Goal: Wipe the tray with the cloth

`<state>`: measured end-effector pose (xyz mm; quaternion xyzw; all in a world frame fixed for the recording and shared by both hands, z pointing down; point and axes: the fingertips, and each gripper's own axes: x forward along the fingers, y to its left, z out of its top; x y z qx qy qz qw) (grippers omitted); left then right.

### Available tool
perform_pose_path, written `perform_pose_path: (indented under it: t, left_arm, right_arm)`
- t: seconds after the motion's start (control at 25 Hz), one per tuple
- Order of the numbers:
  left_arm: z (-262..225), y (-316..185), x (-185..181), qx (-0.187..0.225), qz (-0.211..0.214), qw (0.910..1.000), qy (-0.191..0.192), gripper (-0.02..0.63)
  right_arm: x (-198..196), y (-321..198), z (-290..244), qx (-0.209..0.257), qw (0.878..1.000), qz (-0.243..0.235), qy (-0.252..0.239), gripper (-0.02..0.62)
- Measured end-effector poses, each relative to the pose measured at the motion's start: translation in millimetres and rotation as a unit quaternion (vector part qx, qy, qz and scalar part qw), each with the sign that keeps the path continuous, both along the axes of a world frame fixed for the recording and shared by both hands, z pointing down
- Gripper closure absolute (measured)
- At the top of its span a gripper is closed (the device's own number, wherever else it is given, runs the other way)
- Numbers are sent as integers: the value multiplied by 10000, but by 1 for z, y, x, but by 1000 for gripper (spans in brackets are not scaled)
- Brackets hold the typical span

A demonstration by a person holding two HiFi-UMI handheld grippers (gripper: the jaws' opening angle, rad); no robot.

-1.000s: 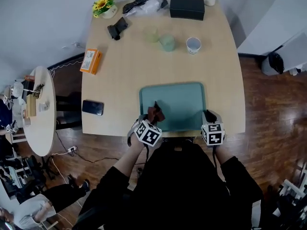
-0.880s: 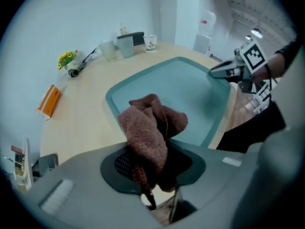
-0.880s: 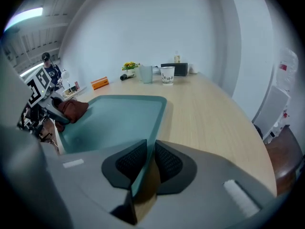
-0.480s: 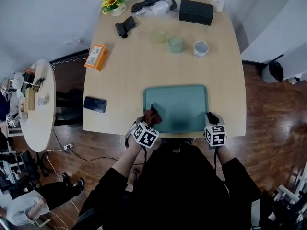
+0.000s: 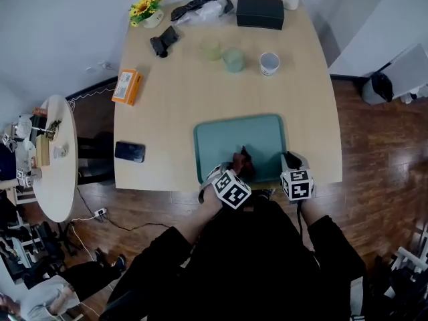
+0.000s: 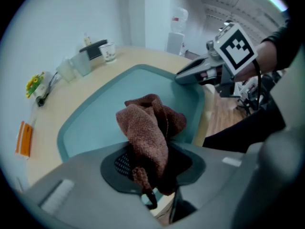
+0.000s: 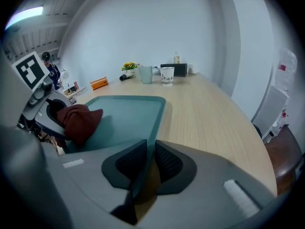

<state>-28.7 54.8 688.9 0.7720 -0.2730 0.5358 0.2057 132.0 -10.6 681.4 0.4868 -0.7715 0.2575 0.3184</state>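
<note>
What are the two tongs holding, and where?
Left tongs pinch the brown cloth by its bunched lower end; right tongs clamp the tray at its near-right rim.

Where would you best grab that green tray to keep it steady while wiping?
Pinch the tray by its thin raised rim at the near right corner, coming from the near side. It lies flat, so only the rim fits between jaws. The right hand-held gripper is clamped there, clear of the cloth.
</note>
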Motion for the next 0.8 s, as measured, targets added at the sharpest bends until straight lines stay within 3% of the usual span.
perform_pose_path:
  t: [0.2, 0.36, 0.64, 0.8]
  left_arm:
    - [-7, -2, 108, -45, 881, 9952, 436, 495]
    - [-5, -1, 146, 123, 1509, 9882, 235, 494]
    - [-4, 1, 141, 243, 1600, 9867, 132, 494]
    - [-1, 10, 81, 267, 1377, 9901, -63, 494]
  right_arm:
    - [-2, 1, 0, -64, 10000, -10, -67, 540]
    - [4, -1, -2, -168, 9995, 84, -235, 554]
    - [9, -1, -2, -128, 9997, 100, -172, 553]
    - [9, 0, 0, -153, 9997, 82, -189, 552]
